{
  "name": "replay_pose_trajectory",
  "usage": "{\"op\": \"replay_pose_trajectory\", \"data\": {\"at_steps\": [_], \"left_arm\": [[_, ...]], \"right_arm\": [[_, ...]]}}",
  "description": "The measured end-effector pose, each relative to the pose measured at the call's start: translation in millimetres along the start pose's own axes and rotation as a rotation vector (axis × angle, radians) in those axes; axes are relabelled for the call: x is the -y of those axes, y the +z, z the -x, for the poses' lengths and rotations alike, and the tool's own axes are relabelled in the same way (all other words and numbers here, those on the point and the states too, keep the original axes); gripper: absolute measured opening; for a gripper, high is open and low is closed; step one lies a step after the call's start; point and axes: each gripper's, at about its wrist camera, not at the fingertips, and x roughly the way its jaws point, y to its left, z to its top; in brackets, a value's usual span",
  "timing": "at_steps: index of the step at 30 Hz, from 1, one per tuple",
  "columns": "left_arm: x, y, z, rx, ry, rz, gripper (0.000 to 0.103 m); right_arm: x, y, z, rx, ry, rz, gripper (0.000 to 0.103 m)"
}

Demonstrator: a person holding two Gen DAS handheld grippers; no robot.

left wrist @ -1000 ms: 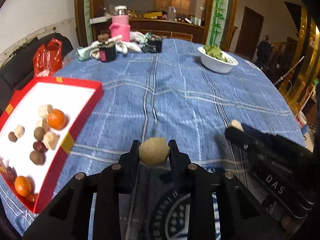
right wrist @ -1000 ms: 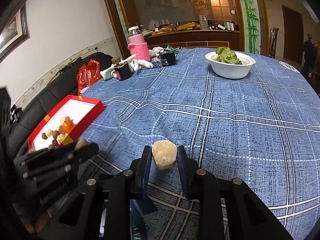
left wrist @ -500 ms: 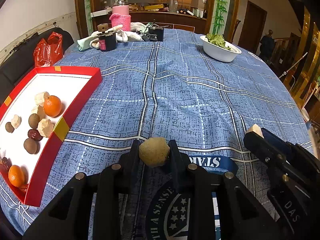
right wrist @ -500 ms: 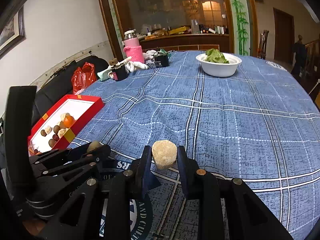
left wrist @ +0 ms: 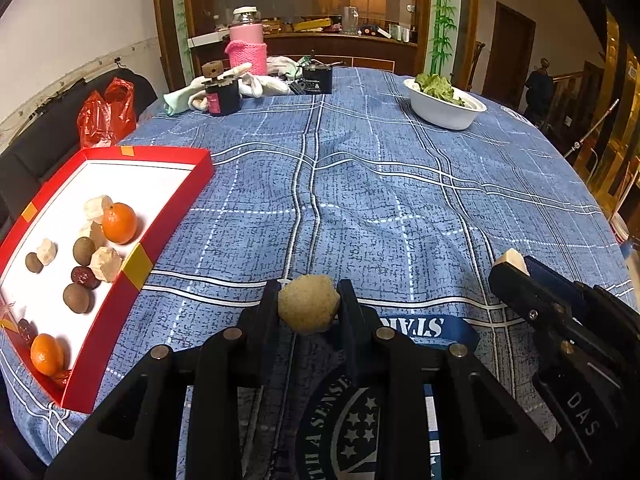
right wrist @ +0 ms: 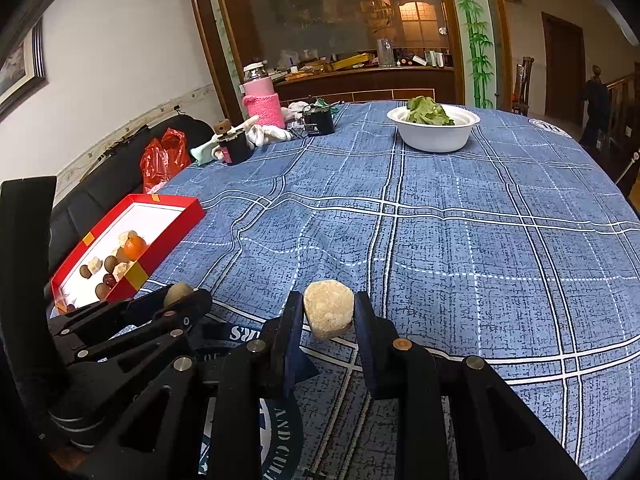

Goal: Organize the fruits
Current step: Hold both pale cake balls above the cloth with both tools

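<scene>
My left gripper (left wrist: 309, 308) is shut on a round tan fruit (left wrist: 309, 309) and holds it above the near edge of the table. My right gripper (right wrist: 328, 314) is shut on a pale lumpy fruit (right wrist: 329, 314); it also shows at the right of the left wrist view (left wrist: 511, 261). A red box with a white floor (left wrist: 172, 216) lies at the left, holding two oranges (left wrist: 119, 223), brown round fruits (left wrist: 76, 298), dark red dates and pale lumps. The box also shows in the right wrist view (right wrist: 168, 236).
A blue checked cloth (left wrist: 380, 208) covers the round table. A white bowl of greens (left wrist: 444, 106) stands far right. A pink bottle (left wrist: 248, 46), a black jar (left wrist: 222, 96), a black box (left wrist: 317, 80) and white cloths sit at the far edge. A red bag (left wrist: 106, 114) lies off the table.
Both grippers have drawn back toward the near table edge and risen a little, each still holding its fruit. The printed emblem on the cloth has come into view below them.
</scene>
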Motion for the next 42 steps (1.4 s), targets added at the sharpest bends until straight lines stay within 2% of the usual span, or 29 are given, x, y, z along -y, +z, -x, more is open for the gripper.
{"op": "replay_pose_trajectory", "data": {"at_steps": [10, 26, 34, 42], "left_arm": [[-0.6, -1.0, 7.5, 0.036, 0.021, -0.001, 0.026], [-11.9, -3.5, 10.6, 0.029, 0.007, 0.028, 0.026], [-51.8, 6.1, 27.7, 0.053, 0.027, 0.091, 0.026], [-119.3, 5.9, 35.3, 0.063, 0.138, 0.208, 0.026]], "right_arm": [[-0.6, -0.9, 2.0, 0.007, -0.016, 0.002, 0.026], [-5.1, 0.5, -4.8, -0.016, -0.065, 0.037, 0.026], [-27.8, 0.5, -9.5, -0.042, -0.057, 0.119, 0.026], [-85.8, 17.6, -17.3, -0.033, 0.075, 0.19, 0.026]]}}
